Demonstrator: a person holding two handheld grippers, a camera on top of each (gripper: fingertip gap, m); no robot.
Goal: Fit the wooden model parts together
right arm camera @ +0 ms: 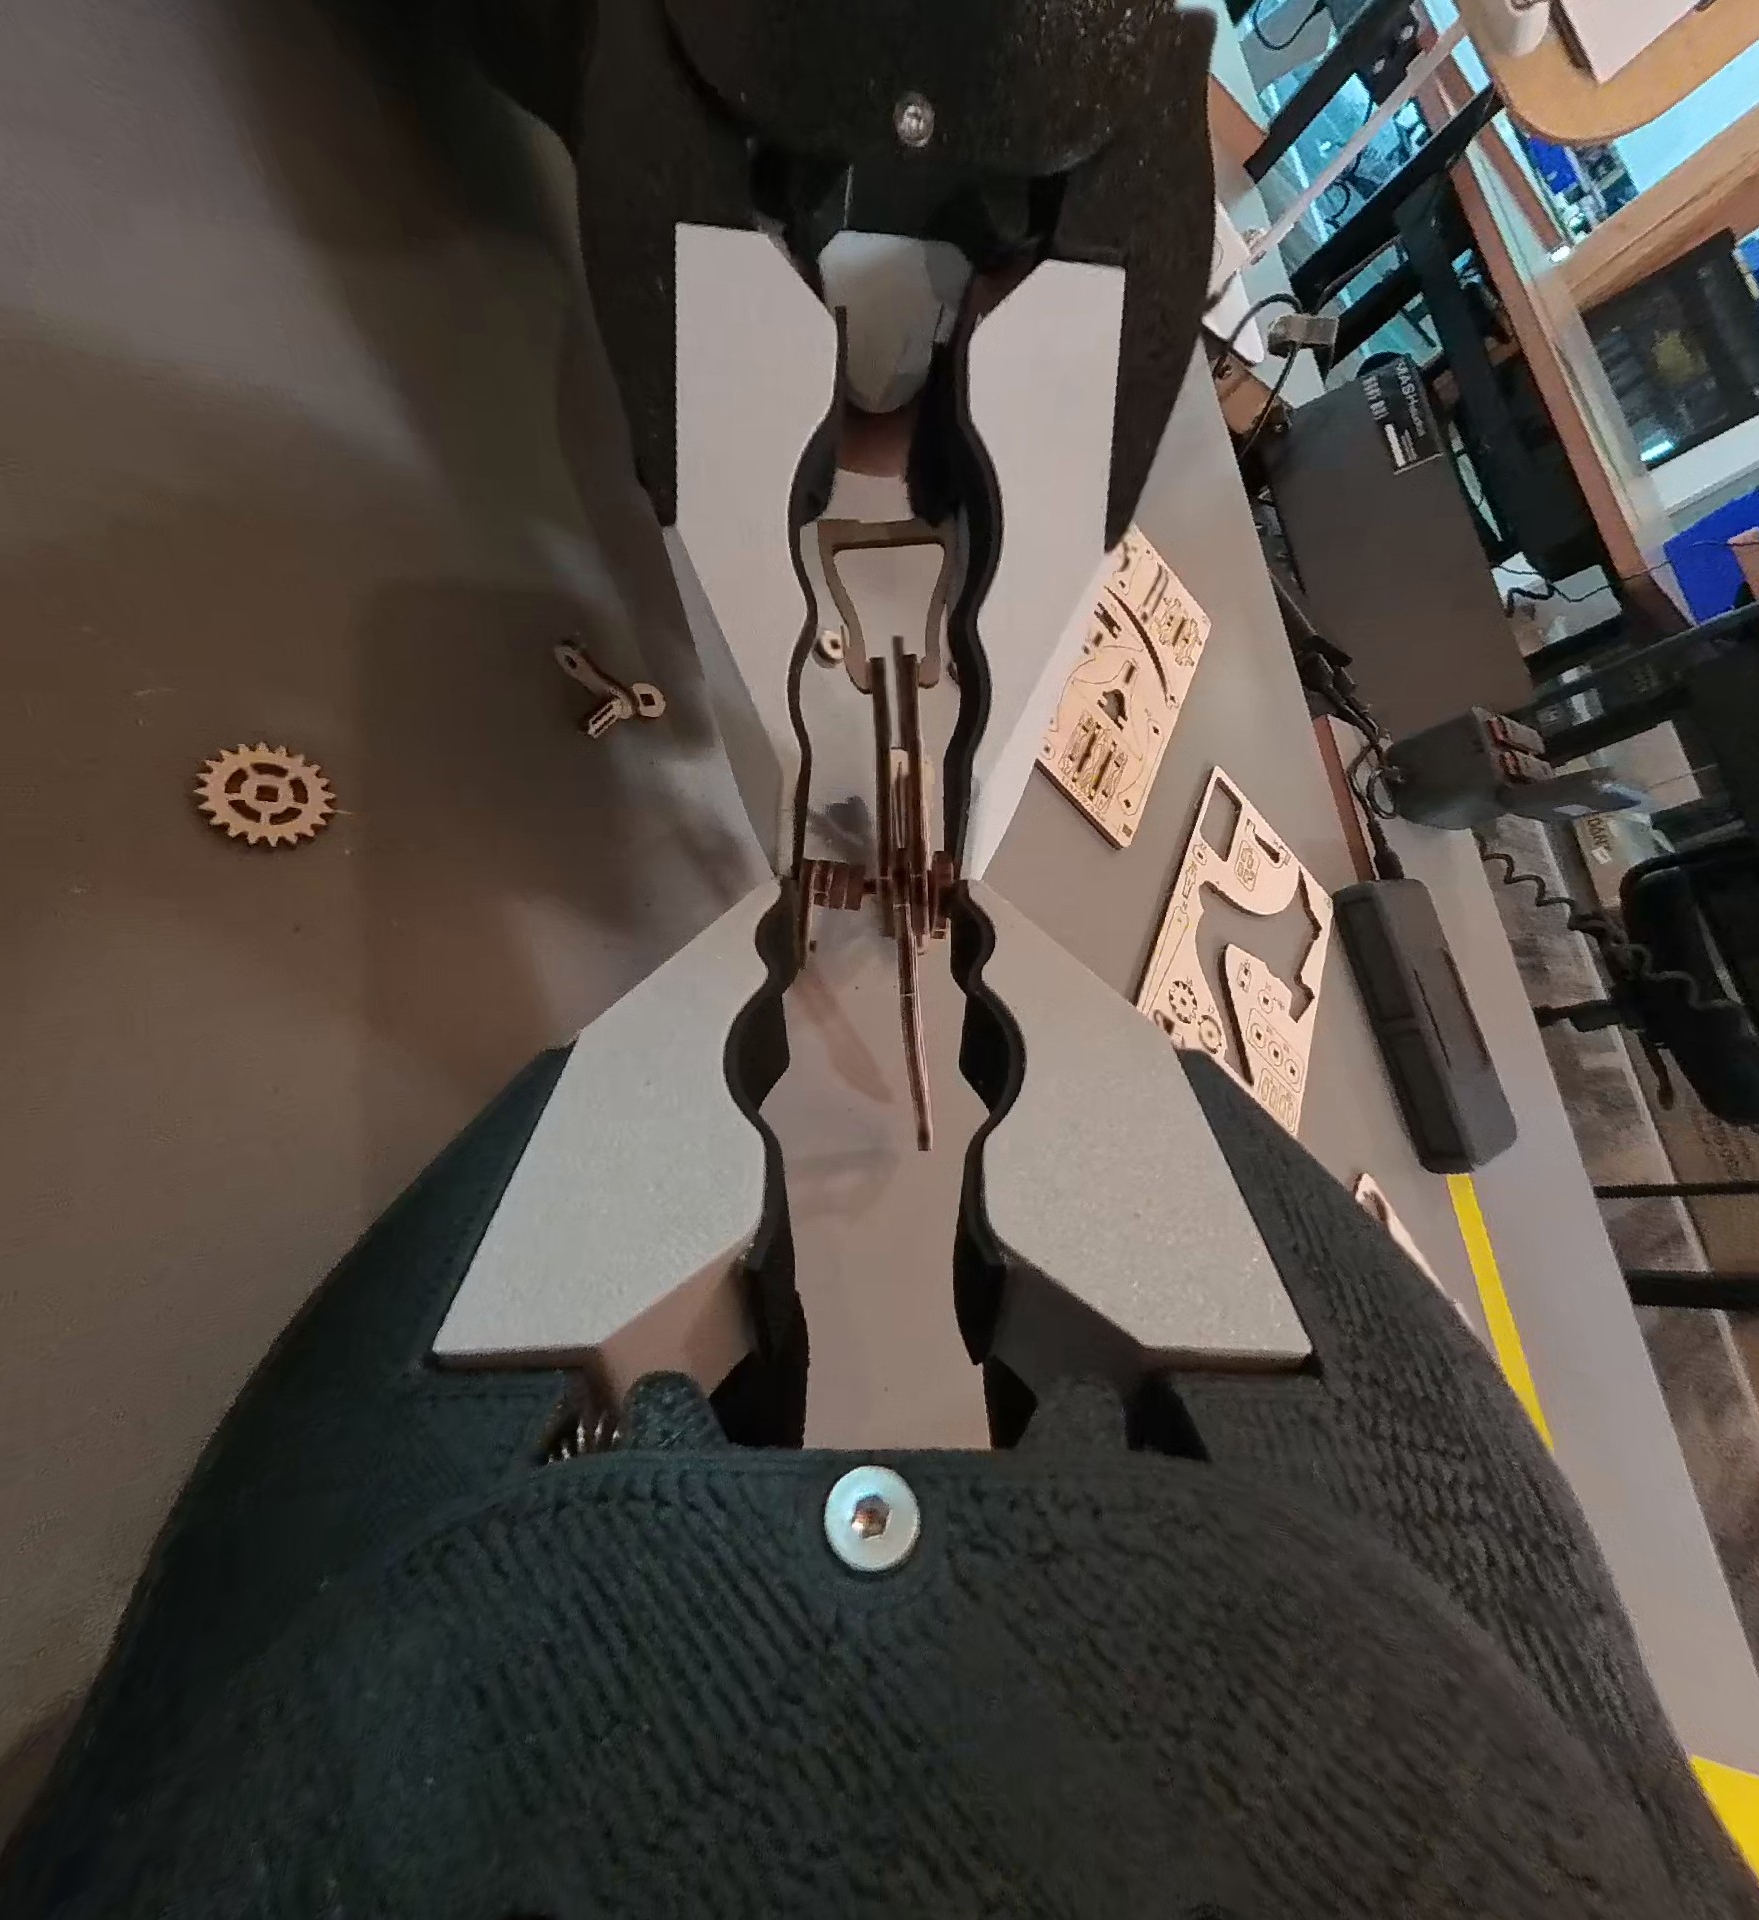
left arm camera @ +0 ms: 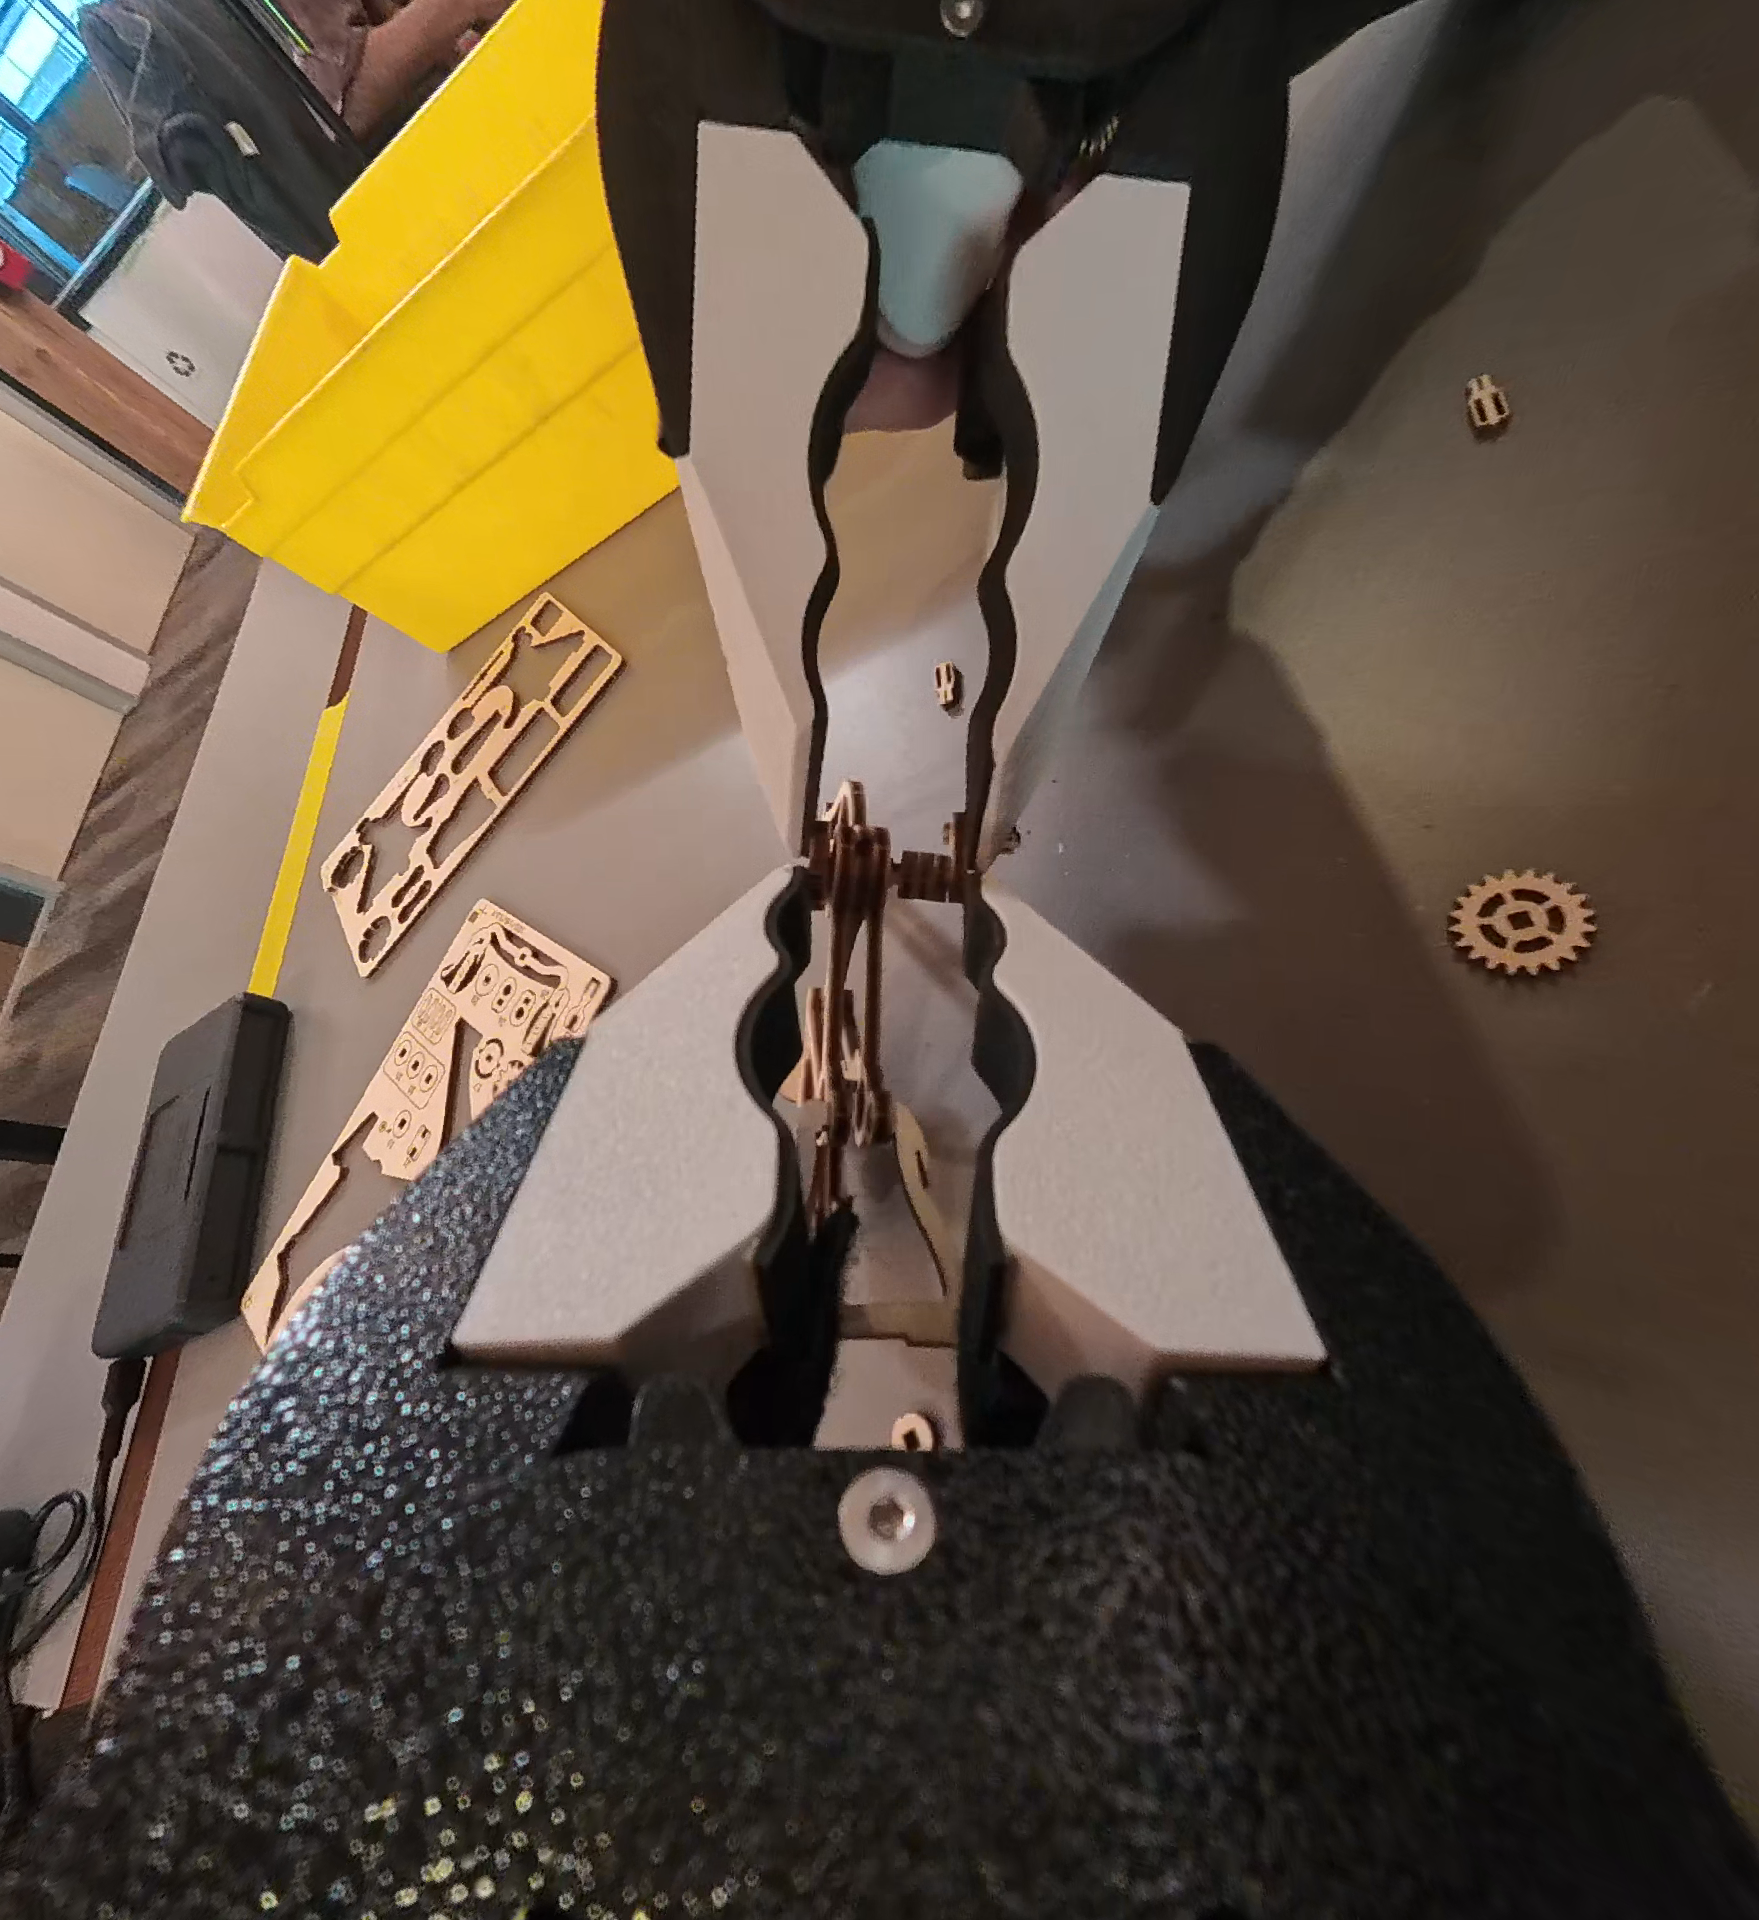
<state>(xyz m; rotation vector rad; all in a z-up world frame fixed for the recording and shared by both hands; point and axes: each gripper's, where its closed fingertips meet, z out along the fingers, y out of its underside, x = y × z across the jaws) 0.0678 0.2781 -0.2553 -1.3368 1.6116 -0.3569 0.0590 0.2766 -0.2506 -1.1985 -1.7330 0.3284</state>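
Note:
A small wooden model (left arm camera: 859,935) of thin laser-cut plates and a stacked hub hangs above the grey table (left arm camera: 1374,1143). My left gripper (left arm camera: 885,894) and my right gripper (left arm camera: 890,826) face each other tip to tip, and both are shut on the model's hub. In the right wrist view the model (right arm camera: 901,894) sits between the right gripper (right arm camera: 870,899) below and the left gripper (right arm camera: 875,847) above. A curved plate (right arm camera: 914,1039) of the model runs back between the right fingers. A forked wooden piece (right arm camera: 880,582) shows between the left fingers.
A loose wooden gear (left arm camera: 1521,922) (right arm camera: 264,796) and small wooden bits (left arm camera: 1486,403) (right arm camera: 610,698) lie on the table. Two punched-out wooden sheets (left arm camera: 470,800) (right arm camera: 1239,956) lie near the table edge. A yellow bin (left arm camera: 439,395) and a black box (left arm camera: 189,1174) stand there too. My two grippers' fingertips are within a few centimetres of each other. From either gripper's tips it is about 9 centimeters to the loose wooden gear (right arm camera: 264,796). It turns up in the left wrist view (left arm camera: 1503,922) as well.

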